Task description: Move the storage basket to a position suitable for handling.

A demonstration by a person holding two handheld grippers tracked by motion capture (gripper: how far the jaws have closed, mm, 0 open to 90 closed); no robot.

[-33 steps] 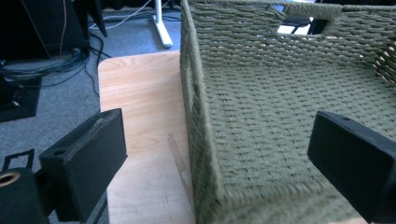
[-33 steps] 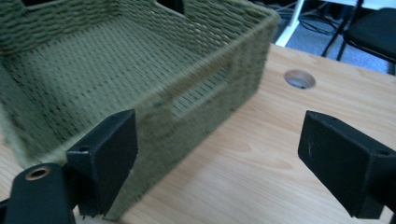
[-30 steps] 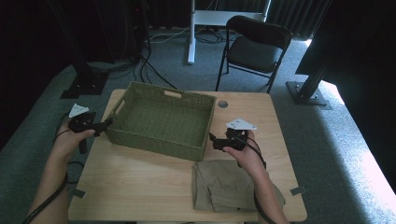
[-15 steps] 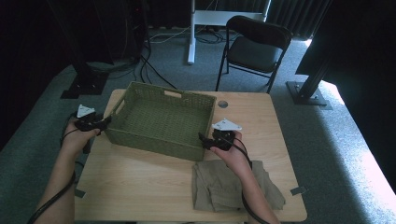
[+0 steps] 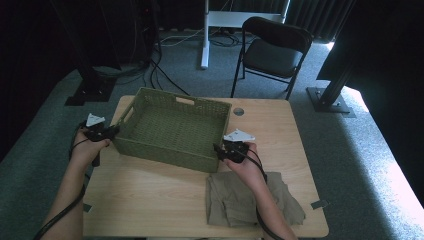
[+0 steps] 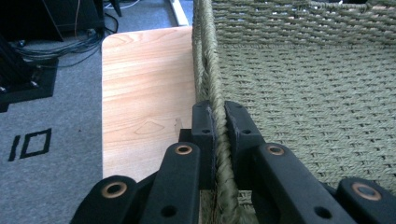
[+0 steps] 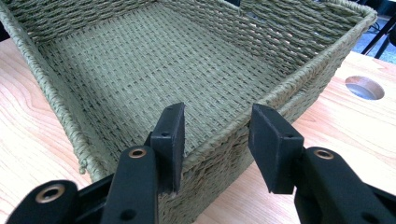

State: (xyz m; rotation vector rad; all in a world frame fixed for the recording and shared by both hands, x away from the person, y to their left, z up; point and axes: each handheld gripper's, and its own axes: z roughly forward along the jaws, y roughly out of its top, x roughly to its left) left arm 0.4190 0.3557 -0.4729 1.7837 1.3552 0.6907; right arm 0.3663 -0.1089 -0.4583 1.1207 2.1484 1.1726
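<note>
- Resting on a light wooden table [image 5: 150, 200]: one woven basket [image 5: 170, 131], olive green, rectangular, shallow, open at the top.
- Weave: tight, even plaiting across the floor and walls; the rim is finished with a thicker twisted cord, seen close in the left gripper view [image 6: 219, 140].
- Handle slot: a cut-out opening in the far wall; the basket's inside holds nothing.
- Position: on the left and middle part of the table, set slightly askew to the table's edges, its left end at the table's left edge.
- Left gripper [image 5: 102, 132]: at the basket's left end; in its own view the jaws are pressed together on the corded rim, one jaw inside the wall and one outside, pinching it.
- Right gripper [image 5: 231, 150]: at the basket's near right corner; in its own view [image 7: 217, 140] the jaws stand spread, straddling the rim at that corner, with a clear gap on the outer side.
- Folded cloth [image 5: 250, 200]: khaki, rumpled, lying on the table just in front of the basket's right corner, partly under the person's right forearm.
- Round hole [image 5: 238, 111] in the tabletop: just beyond the basket's far right corner.
- Folding chair [image 5: 272, 52]: black, on grey carpet behind the table.
</note>
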